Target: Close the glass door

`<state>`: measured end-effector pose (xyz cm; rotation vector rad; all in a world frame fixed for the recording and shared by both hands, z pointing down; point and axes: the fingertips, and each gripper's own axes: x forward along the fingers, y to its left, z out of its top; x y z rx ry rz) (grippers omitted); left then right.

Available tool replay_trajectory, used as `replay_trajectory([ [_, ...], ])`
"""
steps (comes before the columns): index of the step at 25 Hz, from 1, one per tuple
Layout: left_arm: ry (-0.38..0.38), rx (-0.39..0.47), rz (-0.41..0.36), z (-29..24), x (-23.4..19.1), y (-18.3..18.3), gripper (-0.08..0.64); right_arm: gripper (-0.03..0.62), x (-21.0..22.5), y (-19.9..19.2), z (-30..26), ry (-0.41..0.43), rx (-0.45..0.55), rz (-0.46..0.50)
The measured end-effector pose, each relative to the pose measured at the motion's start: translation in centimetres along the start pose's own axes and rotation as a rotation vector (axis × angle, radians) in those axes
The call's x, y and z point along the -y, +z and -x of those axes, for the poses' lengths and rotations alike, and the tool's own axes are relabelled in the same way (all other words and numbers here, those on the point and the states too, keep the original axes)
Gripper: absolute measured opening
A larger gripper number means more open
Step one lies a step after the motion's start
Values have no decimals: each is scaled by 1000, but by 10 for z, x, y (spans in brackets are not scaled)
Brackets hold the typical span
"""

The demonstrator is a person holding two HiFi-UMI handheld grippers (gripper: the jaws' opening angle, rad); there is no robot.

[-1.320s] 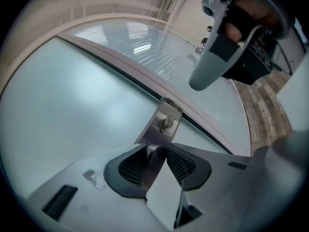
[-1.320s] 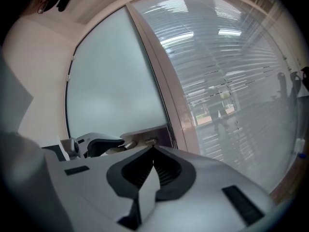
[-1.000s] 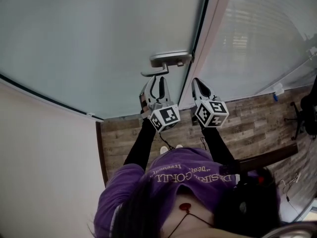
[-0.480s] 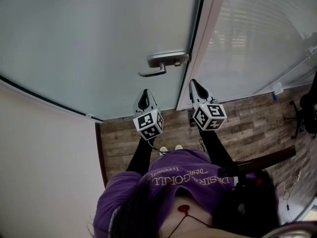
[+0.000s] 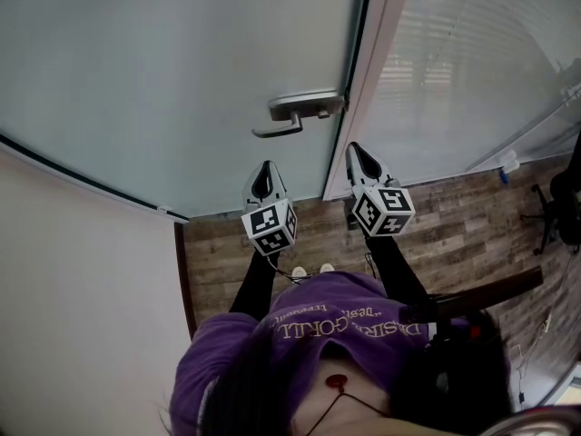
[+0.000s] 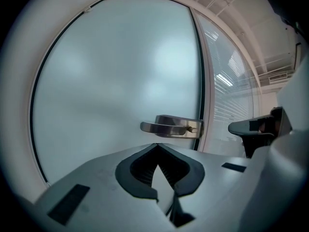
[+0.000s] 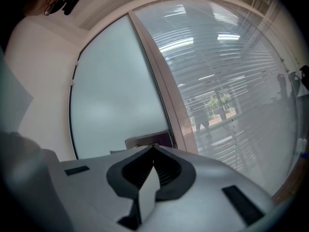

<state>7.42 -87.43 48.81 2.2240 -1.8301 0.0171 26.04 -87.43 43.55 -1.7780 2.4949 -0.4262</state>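
Observation:
A frosted glass door (image 5: pixel 182 71) fills the upper left of the head view, its dark edge lying along the pale door frame (image 5: pixel 381 62). Its metal lever handle (image 5: pixel 298 113) sits near that edge. My left gripper (image 5: pixel 265 173) hangs below the handle, apart from it, shut with nothing between its jaws. In the left gripper view the handle (image 6: pixel 171 127) stands just above my left gripper (image 6: pixel 156 145). My right gripper (image 5: pixel 355 153) points at the frame's foot, also shut and empty. In the right gripper view my right gripper (image 7: pixel 153 148) points at the frame, with the handle (image 7: pixel 147 140) just behind its tips.
Right of the frame is a glass partition with blinds (image 5: pixel 472 71). A white wall (image 5: pixel 82 307) closes off the left side. Wood-look floor (image 5: pixel 472 216) lies below, with a dark office chair (image 5: pixel 563 198) at the far right edge.
My left gripper has drawn back and down from just under the lever, rolled upright, and its jaws have shut. The right gripper has stayed put.

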Motion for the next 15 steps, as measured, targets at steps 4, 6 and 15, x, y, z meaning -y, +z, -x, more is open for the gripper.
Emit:
replay_trajectory([
  [4, 6, 3, -6, -1, 1, 3, 2, -2, 3, 3, 1, -3, 1, -1],
  [6, 8, -2, -2, -1, 0, 2, 2, -2, 3, 3, -1, -3, 0, -1],
  [15, 5, -19, -1, -2, 2, -1, 2, -2, 3, 4, -3, -4, -8, 2],
])
